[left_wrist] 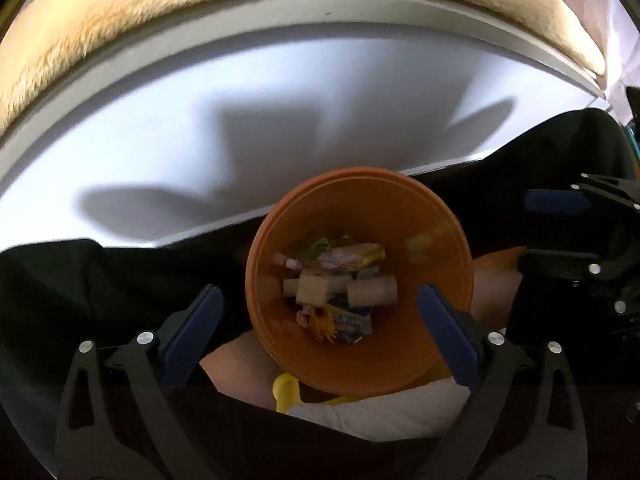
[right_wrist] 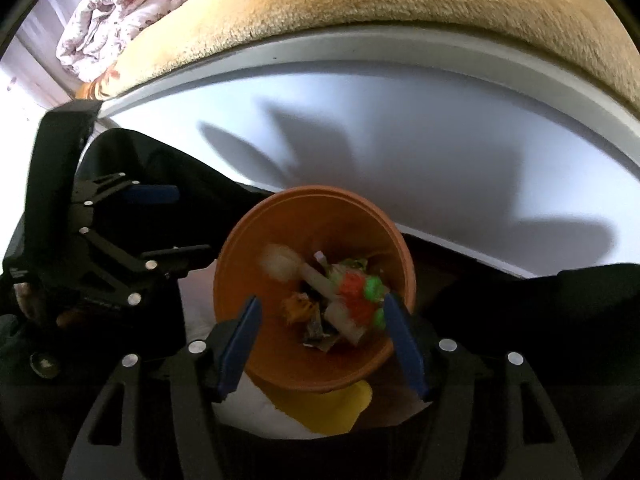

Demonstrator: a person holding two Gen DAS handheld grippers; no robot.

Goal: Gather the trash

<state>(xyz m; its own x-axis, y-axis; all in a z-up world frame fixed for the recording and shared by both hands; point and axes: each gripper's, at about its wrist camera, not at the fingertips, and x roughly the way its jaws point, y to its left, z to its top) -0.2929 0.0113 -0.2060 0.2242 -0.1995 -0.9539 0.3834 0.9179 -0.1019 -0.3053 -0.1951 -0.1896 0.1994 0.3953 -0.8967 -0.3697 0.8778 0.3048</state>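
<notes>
The orange bin [left_wrist: 360, 216] mouth gapes unobstructed below both tools.

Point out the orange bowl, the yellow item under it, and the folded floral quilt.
orange bowl [left_wrist: 436, 240], left wrist view, bare inner wall on its right side.
yellow item [right_wrist: 320, 408], right wrist view, the part showing below the bowl's rim.
floral quilt [right_wrist: 120, 20], right wrist view, middle of the folded bundle.

place: looked like a bedroom in somebody's home
bedding: a fuzzy tan blanket [right_wrist: 400, 4] ran across the top of both views, lying on a bed
quilt: a bunched-up floral quilt [right_wrist: 108, 12] sat in the upper left of the right wrist view
bed frame: a pale white ledge [left_wrist: 280, 92] curved below the blanket
bin: a small orange household waste bin [left_wrist: 360, 280] with wrappers and scraps, lower middle
</notes>
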